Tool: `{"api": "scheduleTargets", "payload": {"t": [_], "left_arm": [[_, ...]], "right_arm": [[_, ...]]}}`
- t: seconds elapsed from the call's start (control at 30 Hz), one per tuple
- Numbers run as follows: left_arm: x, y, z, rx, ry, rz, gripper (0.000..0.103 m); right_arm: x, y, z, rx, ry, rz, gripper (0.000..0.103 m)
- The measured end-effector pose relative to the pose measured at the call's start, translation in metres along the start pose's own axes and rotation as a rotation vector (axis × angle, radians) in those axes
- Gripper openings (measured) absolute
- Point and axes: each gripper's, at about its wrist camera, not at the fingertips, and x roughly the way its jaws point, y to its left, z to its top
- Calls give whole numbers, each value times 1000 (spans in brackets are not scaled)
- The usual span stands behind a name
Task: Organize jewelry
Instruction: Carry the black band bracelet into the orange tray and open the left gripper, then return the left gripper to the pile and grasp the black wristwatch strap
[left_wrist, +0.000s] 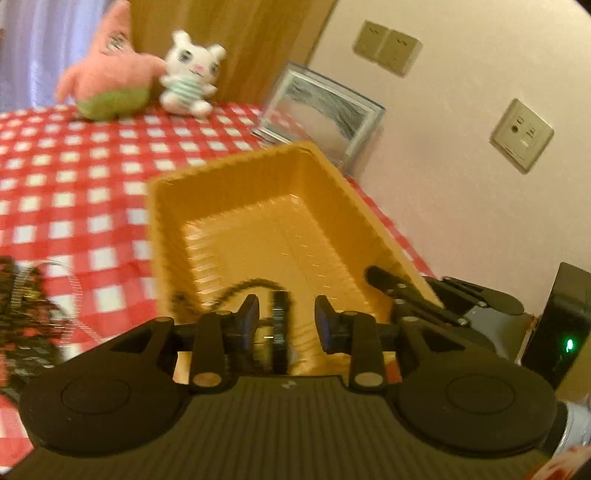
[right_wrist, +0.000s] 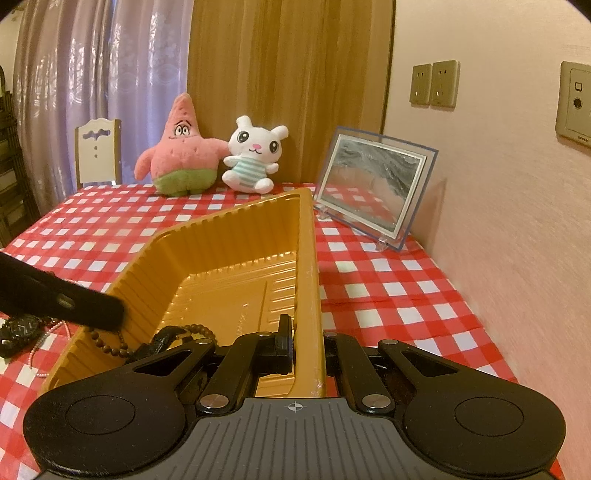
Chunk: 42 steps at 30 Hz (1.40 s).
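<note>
A gold plastic tray (left_wrist: 207, 192) (right_wrist: 236, 229) sits on the red checked table. My right gripper (right_wrist: 306, 347) is shut on the tray's right wall, holding it tilted. My left gripper (left_wrist: 286, 317) hangs open over the tray's near end, with a dark strap-like item (left_wrist: 280, 321), blurred, between its fingers (left_wrist: 249, 314). A brown bead bracelet (right_wrist: 110, 343) and a dark strap (right_wrist: 162, 338) lie in the tray's near end. More jewelry lies left of the tray: a black watch (right_wrist: 20, 330) and a pink bead necklace (right_wrist: 40, 343).
Two plush toys (right_wrist: 184, 151) (right_wrist: 255, 158) stand at the table's far edge. A framed picture (right_wrist: 373, 184) stands by the right wall (right_wrist: 517, 221). The left gripper's finger (right_wrist: 62, 299) crosses the tray's left rim. A chair (right_wrist: 98, 151) stands behind the table.
</note>
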Motion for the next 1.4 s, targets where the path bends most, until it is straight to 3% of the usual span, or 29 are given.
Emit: {"api": "scheduleTargets", "payload": {"t": [0.17,0.3,0.53,0.87,1.2,1.4], "left_arm": [[-30,32,-16,-11,-25,161,29],[-45,69,-32,-41,10,307,32],[-57,103,-51,-43,40,453,37],[-37,109,-69,81,100,495,41],[-20,118,-73,111,111,505,40],[-18,117,-75,127,117,481,23]], "right_arm": [[1,-2,0,8,4,3,4],[2,-3,1,11,4,7,4],[3,-2,4,6,1,4,4],[0,0,4,9,8,-11,4],[-3,2,3,11,11,-22,4],[-3,2,3,10,11,-22,4]]}}
